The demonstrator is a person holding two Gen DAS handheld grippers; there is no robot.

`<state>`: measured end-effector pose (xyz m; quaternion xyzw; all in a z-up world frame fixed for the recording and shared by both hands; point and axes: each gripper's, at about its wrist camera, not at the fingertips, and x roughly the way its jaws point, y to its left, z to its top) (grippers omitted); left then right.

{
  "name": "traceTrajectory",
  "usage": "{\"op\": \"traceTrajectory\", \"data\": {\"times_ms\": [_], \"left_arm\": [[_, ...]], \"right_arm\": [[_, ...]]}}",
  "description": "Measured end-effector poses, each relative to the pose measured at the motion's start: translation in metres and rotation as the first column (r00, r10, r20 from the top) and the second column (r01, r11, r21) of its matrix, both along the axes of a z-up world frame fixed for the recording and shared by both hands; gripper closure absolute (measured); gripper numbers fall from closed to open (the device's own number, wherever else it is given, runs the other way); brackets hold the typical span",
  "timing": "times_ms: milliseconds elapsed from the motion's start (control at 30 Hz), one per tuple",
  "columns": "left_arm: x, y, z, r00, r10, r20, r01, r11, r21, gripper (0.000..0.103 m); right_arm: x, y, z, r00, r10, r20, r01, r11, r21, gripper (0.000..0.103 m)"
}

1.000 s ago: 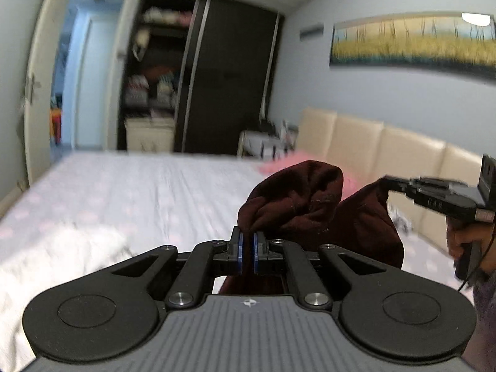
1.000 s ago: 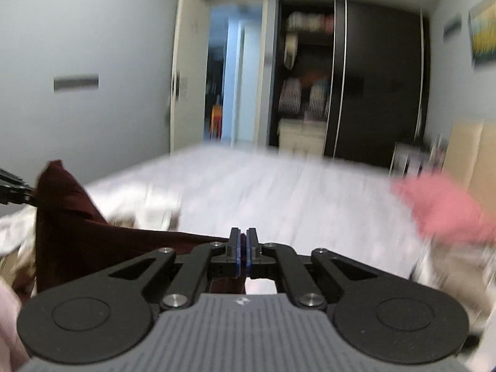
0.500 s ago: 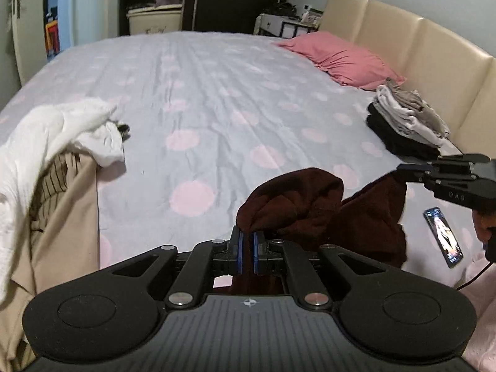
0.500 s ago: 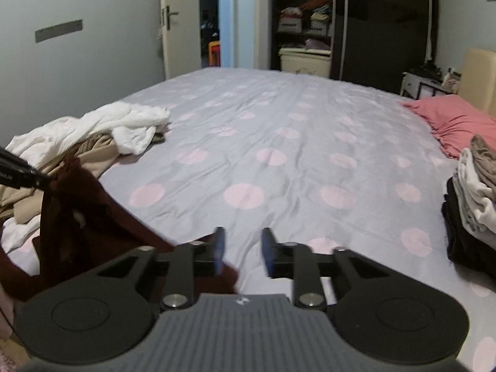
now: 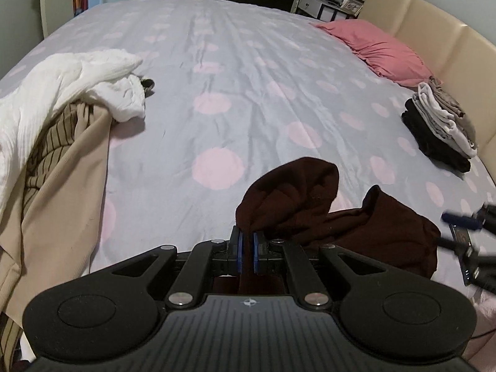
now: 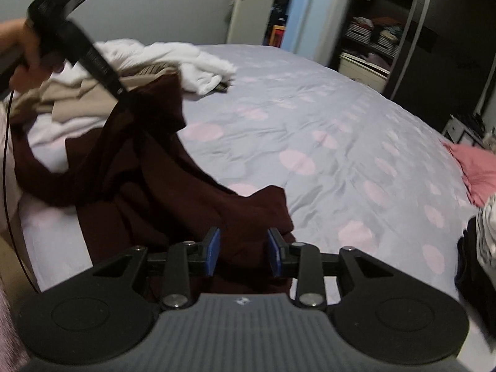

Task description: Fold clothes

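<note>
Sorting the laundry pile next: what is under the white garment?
Under the white garment lie a striped brown piece and a beige garment. Anything deeper is covered.

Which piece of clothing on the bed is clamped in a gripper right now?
The dark maroon garment: the left gripper is shut on a bunch of it. The white and beige clothes lie untouched in a heap.

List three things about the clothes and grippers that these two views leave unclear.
- Left wrist: the right gripper is blurred and cut by the edge.
- Left wrist: the folded stack's garments are too small to identify.
- Right wrist: the maroon garment's near edge is hidden behind the gripper body.
</note>
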<state>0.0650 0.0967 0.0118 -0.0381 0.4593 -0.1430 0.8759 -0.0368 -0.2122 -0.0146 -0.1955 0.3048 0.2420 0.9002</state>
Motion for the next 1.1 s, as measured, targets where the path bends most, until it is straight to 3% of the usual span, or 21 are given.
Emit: {"op": "traceTrajectory", "data": {"times_ms": [133, 200, 233, 367, 500, 600, 733, 900, 1100], "left_arm": [[0.001, -0.001, -0.002, 1.0, -0.004, -0.005, 0.004, 1.0, 0.011, 0.099], [0.002, -0.002, -0.004, 1.0, -0.004, -0.006, 0.004, 1.0, 0.013, 0.099], [0.002, -0.001, -0.005, 1.0, -0.003, -0.007, 0.003, 1.0, 0.012, 0.099], [0.0, 0.001, -0.005, 1.0, 0.002, -0.006, -0.002, 1.0, 0.01, 0.099], [-0.003, 0.003, -0.002, 1.0, -0.001, 0.009, 0.002, 1.0, -0.007, 0.099], [-0.006, 0.002, 0.002, 1.0, -0.017, 0.026, 0.017, 1.0, -0.017, 0.098], [-0.011, 0.0, 0.003, 0.998, -0.036, 0.042, 0.036, 0.999, -0.007, 0.098], [-0.013, 0.002, 0.002, 0.998, -0.044, 0.037, 0.044, 0.999, 0.003, 0.098], [-0.021, -0.009, -0.002, 0.993, -0.104, 0.061, 0.094, 0.984, 0.15, 0.088]], "right_arm": [[0.001, 0.012, -0.007, 0.999, 0.031, -0.021, -0.032, 0.997, -0.065, 0.068], [0.002, 0.015, -0.012, 0.999, 0.033, -0.037, -0.036, 0.995, -0.095, 0.085], [0.002, 0.015, -0.013, 0.998, 0.04, -0.043, -0.044, 0.994, -0.1, 0.085], [0.0, 0.011, -0.004, 1.0, 0.025, -0.008, -0.025, 0.997, -0.077, 0.092], [0.006, -0.015, 0.015, 0.994, -0.109, 0.031, 0.109, 0.994, 0.002, 0.093], [0.015, -0.046, 0.025, 0.963, -0.267, 0.026, 0.266, 0.963, 0.045, 0.093], [0.025, -0.083, 0.024, 0.901, -0.434, -0.02, 0.434, 0.899, 0.061, 0.094], [0.025, -0.099, 0.015, 0.865, -0.497, -0.067, 0.501, 0.863, 0.066, 0.094], [0.029, -0.118, 0.0, 0.826, -0.55, -0.125, 0.559, 0.827, 0.059, 0.093]]}}
